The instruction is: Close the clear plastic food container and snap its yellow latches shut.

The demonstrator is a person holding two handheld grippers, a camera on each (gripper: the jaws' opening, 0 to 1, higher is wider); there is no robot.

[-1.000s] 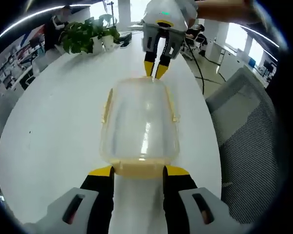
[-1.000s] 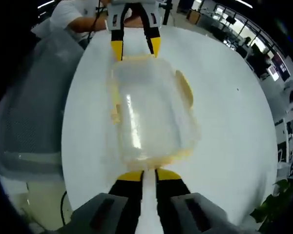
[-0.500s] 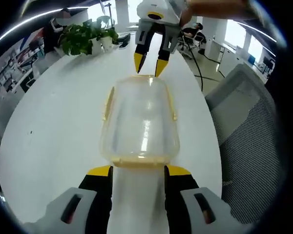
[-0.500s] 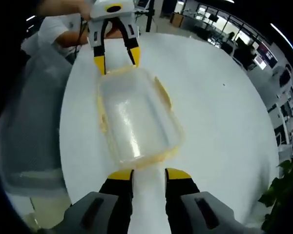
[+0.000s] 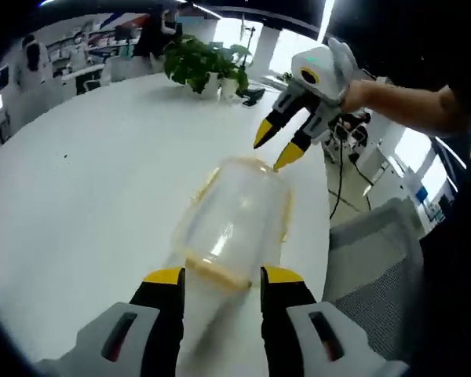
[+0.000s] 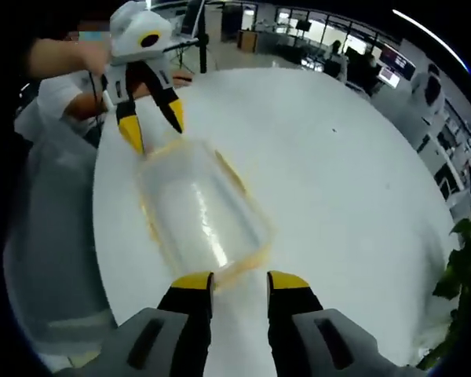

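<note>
Clear plastic food container w/ yellow latches (image 5: 234, 226): lid on, lying on round white table (image 5: 78, 196), long axis spanning between grippers. Left gripper (image 5: 217, 276) & right gripper (image 6: 239, 281): both parted, nothing held, one at each short end.

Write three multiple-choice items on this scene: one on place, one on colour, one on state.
1. Where is the container?
A. on the white table
B. on a chair
C. held in the air

2. What colour are the tips of the tongs?
A. red
B. yellow
C. green

3. How do the left tongs stand?
A. shut on the lid
B. open
C. shut on the plant

Key: 1 A, it rests on the tabletop; 2 B, both the left tongs and the right tongs end in yellow; 3 B, a clear gap shows between the tips, just short of the container's near end.
</note>
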